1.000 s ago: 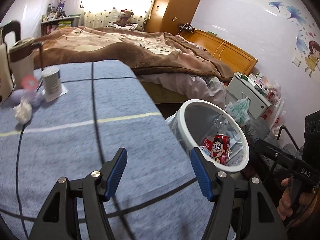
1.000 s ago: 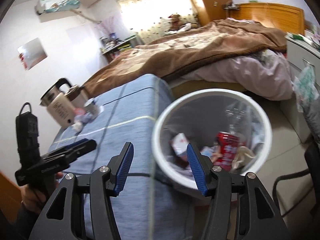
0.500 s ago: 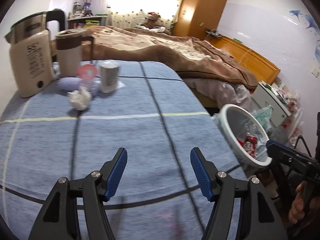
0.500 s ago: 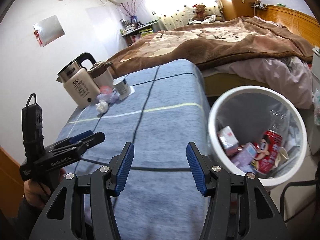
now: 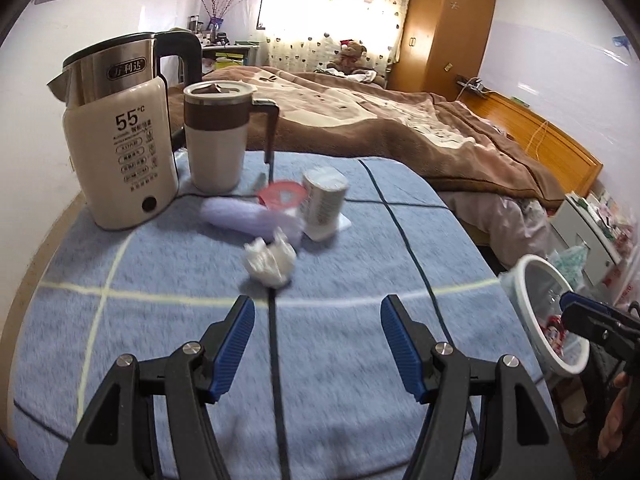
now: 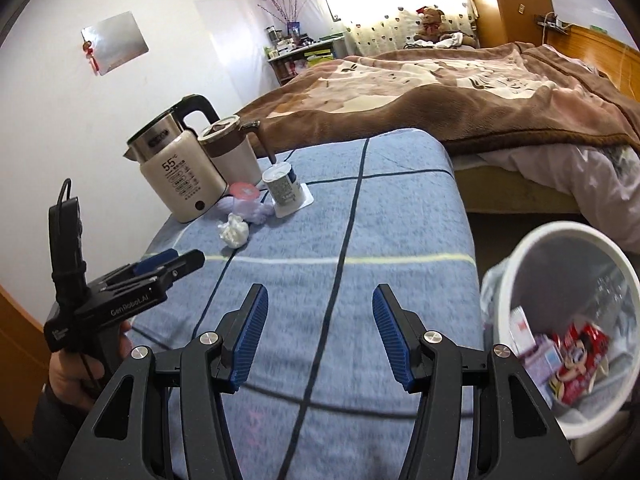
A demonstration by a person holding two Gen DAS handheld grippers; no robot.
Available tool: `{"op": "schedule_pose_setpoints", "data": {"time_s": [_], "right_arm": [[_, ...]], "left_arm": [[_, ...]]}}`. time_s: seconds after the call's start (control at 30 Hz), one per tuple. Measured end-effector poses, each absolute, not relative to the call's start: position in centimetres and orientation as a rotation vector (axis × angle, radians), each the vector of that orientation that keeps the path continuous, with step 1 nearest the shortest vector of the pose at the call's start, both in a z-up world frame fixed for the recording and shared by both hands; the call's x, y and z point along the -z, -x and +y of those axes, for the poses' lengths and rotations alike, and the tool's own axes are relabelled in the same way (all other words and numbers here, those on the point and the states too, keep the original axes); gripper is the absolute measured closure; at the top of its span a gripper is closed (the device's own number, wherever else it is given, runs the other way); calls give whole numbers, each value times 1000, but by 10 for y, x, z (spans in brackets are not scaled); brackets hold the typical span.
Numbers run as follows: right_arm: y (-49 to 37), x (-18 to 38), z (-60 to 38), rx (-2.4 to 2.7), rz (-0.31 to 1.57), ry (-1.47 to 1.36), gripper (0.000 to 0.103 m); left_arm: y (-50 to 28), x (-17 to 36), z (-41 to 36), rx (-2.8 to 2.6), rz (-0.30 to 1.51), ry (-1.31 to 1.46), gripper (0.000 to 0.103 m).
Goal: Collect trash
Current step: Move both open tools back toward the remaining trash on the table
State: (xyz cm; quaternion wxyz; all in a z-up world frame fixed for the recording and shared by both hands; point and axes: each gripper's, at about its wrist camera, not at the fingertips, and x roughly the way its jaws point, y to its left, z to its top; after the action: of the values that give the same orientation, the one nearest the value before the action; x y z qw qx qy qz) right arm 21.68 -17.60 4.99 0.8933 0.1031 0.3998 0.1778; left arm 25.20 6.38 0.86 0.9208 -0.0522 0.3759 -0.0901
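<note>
A crumpled white paper ball [image 5: 271, 262] lies on the blue checked tablecloth [image 5: 160, 320], just beyond my open, empty left gripper [image 5: 317, 340]. It also shows in the right wrist view [image 6: 234, 232]. Behind it lie a lilac wrapper [image 5: 248, 214], a pink lid [image 5: 282, 193] and a small white can [image 5: 323, 200]. The white trash bin [image 6: 560, 320] stands right of the table, holding a red can [image 6: 580, 360] and cartons. My right gripper [image 6: 318, 334] is open and empty over the table's near edge; the left gripper [image 6: 168, 264] appears at its left.
A cream electric kettle [image 5: 120, 160] and a lidded mug [image 5: 218, 136] stand at the table's back left. A bed with a brown blanket [image 5: 380, 120] lies behind. A white bedside cabinet [image 5: 592, 224] sits beyond the bin [image 5: 536, 312].
Both grippers have swung left, away from the bin and toward the table. The left gripper has come closer to the paper ball. Both stayed open.
</note>
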Motion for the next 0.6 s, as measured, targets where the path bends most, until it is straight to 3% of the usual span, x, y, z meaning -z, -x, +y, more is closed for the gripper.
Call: {"op": "schedule_pose_setpoints", "data": {"time_s": [0.4,0.5,0.6], "right_arm": [[-283,-26,-142,-395,858,-171,47],[-296,-21,-136,-404,863,-159,47],[-309,-17,-131,-409,865,-150,48]], "left_arm": [[-339,10,73,155,796,119,36],[-352,18,73,161,810,117,45],[-358,25,68,172,827,95,64]]}}
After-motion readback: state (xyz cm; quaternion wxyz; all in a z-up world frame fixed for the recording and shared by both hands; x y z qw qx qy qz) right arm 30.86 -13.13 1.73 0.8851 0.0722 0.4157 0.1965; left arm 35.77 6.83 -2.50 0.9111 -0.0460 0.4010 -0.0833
